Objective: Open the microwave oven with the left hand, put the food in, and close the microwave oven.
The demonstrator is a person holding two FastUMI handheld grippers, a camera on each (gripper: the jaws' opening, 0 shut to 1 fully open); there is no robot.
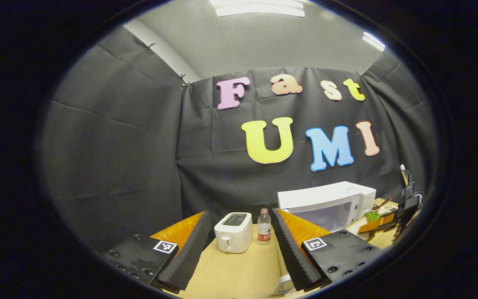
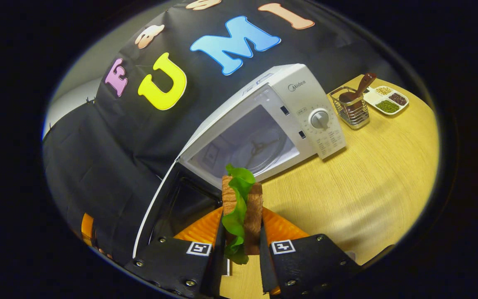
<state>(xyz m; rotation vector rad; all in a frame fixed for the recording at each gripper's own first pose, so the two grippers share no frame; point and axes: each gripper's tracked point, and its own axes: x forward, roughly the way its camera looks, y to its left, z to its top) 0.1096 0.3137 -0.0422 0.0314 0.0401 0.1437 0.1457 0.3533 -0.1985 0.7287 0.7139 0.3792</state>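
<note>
Two claws, right claw (image 2: 241, 245) pinching upright sandwich (image 2: 241, 207) before open microwave (image 2: 264, 124), left claw (image 1: 241, 245) spread.

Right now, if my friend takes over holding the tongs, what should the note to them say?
Left tongs: open, holding nothing, back from the microwave, facing a toaster and a water bottle on the table.
Right tongs: shut on the sandwich, in front of the microwave.
Done: the door is swung open and the food is picked up.
Left: put the sandwich inside on the glass plate, let go, pull back, then shut the door with the left tongs.
</note>
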